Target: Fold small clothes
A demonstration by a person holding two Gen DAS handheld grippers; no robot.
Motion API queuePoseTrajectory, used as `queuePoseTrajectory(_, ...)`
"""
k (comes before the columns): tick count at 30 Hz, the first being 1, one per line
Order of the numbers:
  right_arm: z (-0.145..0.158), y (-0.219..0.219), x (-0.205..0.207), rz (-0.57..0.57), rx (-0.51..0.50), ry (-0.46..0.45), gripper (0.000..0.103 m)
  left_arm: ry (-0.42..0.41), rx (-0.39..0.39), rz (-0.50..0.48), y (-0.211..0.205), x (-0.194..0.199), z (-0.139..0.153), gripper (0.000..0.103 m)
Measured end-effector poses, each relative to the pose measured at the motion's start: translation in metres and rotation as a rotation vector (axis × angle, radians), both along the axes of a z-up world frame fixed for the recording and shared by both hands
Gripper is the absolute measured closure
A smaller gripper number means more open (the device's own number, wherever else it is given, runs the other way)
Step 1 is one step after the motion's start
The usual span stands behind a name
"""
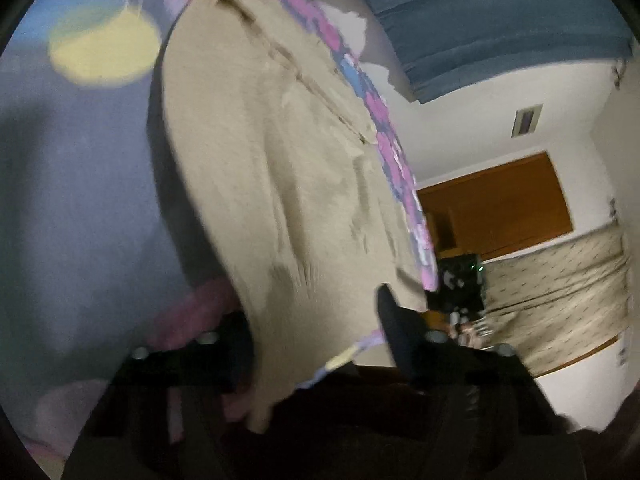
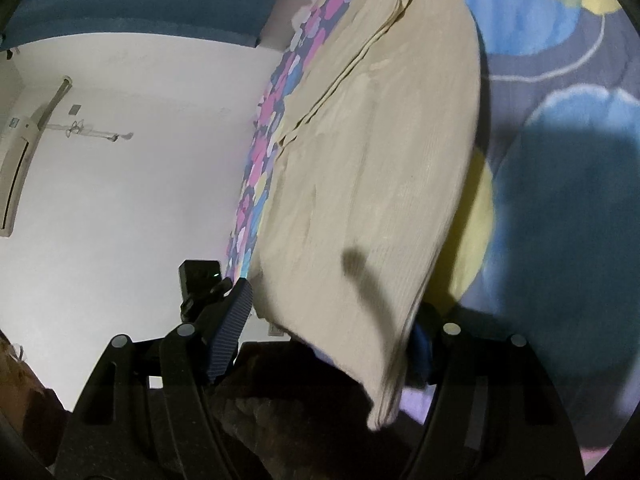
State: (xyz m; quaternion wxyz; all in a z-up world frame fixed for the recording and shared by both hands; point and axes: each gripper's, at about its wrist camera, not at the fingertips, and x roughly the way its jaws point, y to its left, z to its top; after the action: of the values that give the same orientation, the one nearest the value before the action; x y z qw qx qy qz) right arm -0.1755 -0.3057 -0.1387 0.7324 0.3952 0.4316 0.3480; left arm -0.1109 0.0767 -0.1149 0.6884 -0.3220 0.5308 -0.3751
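Floral bedspread (image 2: 560, 92): one beige garment (image 2: 380, 160); left gripper (image 1: 316, 340), right gripper (image 2: 332, 320) both parted around hem, grip unclear

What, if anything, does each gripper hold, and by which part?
Both have the beige garment between their jaws at its near edge. Whether the left gripper or the right gripper actually pinches it cannot be told.

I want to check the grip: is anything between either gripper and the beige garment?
Nothing visible. The beige garment already hangs between the jaws of the left gripper and the right gripper, over the floral bedspread.
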Motion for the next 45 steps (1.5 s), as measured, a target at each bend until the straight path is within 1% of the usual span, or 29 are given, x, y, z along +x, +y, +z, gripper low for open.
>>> queuePoseTrajectory(1,0.0,0.007,0.0,0.001,0.0,0.005,0.034,0.007,0.02,-0.005,-0.004,0.0,-0.004,0.068)
queuePoseTrajectory(2,-0.001,0.008,-0.002,0.002,-0.006,0.008,0.034,-0.005,0.062,-0.022,-0.012,-0.001,-0.005,0.076)
queuePoseTrajectory(4,-0.003,0.014,-0.004,0.001,-0.051,0.013,0.04,-0.056,0.122,-0.047,-0.02,-0.003,0.001,0.077)
queuePoseTrajectory(5,-0.004,0.016,-0.004,0.002,-0.075,0.017,0.049,-0.09,0.16,-0.06,-0.026,-0.005,0.005,0.078)
queuePoseTrajectory(6,-0.005,0.017,-0.004,0.005,-0.09,0.02,0.059,-0.133,0.204,-0.073,-0.032,-0.006,0.01,0.086)
queuePoseTrajectory(7,-0.007,0.018,-0.003,0.012,-0.096,0.026,0.064,-0.154,0.223,-0.082,-0.035,-0.007,0.012,0.092)
queuePoseTrajectory(8,-0.009,0.018,-0.002,0.014,-0.103,0.035,0.076,-0.154,0.222,-0.087,-0.036,-0.007,0.012,0.097)
queuePoseTrajectory(9,-0.011,0.019,-0.003,0.01,-0.113,0.038,0.087,-0.151,0.214,-0.083,-0.036,-0.006,0.011,0.098)
queuePoseTrajectory(11,-0.008,0.018,-0.005,-0.004,-0.116,0.027,0.096,-0.171,0.193,-0.063,-0.032,-0.004,0.015,0.099)
queuePoseTrajectory(12,-0.003,0.016,-0.006,-0.015,-0.107,0.008,0.098,-0.187,0.173,-0.053,-0.027,-0.003,0.019,0.099)
queuePoseTrajectory(15,0.012,0.012,-0.009,-0.037,-0.081,-0.039,0.098,-0.234,0.108,-0.018,-0.013,-0.006,0.037,0.099)
queuePoseTrajectory(17,0.029,0.009,-0.007,-0.053,-0.049,-0.083,0.098,-0.281,0.094,0.003,-0.009,0.0,0.053,0.099)
queuePoseTrajectory(19,0.044,0.007,-0.002,-0.062,-0.024,-0.122,0.098,-0.312,0.08,0.011,-0.007,0.005,0.063,0.099)
queuePoseTrajectory(21,0.059,0.004,0.007,-0.07,-0.002,-0.159,0.098,-0.342,0.061,0.019,-0.009,0.021,0.074,0.099)
queuePoseTrajectory(24,0.084,0.002,0.037,-0.086,0.012,-0.209,0.098,-0.37,0.045,0.041,-0.013,0.05,0.087,0.099)
queuePoseTrajectory(27,0.108,-0.005,0.081,-0.106,0.036,-0.262,0.098,-0.403,0.045,0.07,-0.015,0.087,0.101,0.099)
queuePoseTrajectory(29,0.116,-0.005,0.108,-0.117,0.055,-0.27,0.098,-0.414,0.042,0.085,-0.018,0.118,0.106,0.099)
queuePoseTrajectory(30,0.12,-0.007,0.129,-0.12,0.066,-0.27,0.098,-0.415,0.045,0.09,-0.018,0.13,0.106,0.099)
queuePoseTrajectory(32,0.121,-0.007,0.159,-0.127,0.07,-0.264,0.098,-0.417,0.052,0.101,-0.021,0.166,0.105,0.099)
queuePoseTrajectory(34,0.12,-0.011,0.194,-0.139,0.082,-0.242,0.098,-0.404,0.059,0.11,-0.02,0.192,0.099,0.099)
queuePoseTrajectory(37,0.109,-0.013,0.243,-0.155,0.08,-0.202,0.098,-0.352,0.06,0.129,-0.022,0.24,0.078,0.099)
queuePoseTrajectory(39,0.093,-0.016,0.275,-0.162,0.077,-0.154,0.098,-0.324,0.083,0.143,-0.024,0.264,0.063,0.099)
queuePoseTrajectory(43,0.055,-0.023,0.316,-0.185,0.066,-0.059,0.098,-0.247,0.134,0.151,-0.025,0.306,0.025,0.099)
queuePoseTrajectory(45,0.035,-0.027,0.333,-0.198,0.062,-0.01,0.095,-0.212,0.146,0.145,-0.026,0.318,0.012,0.098)
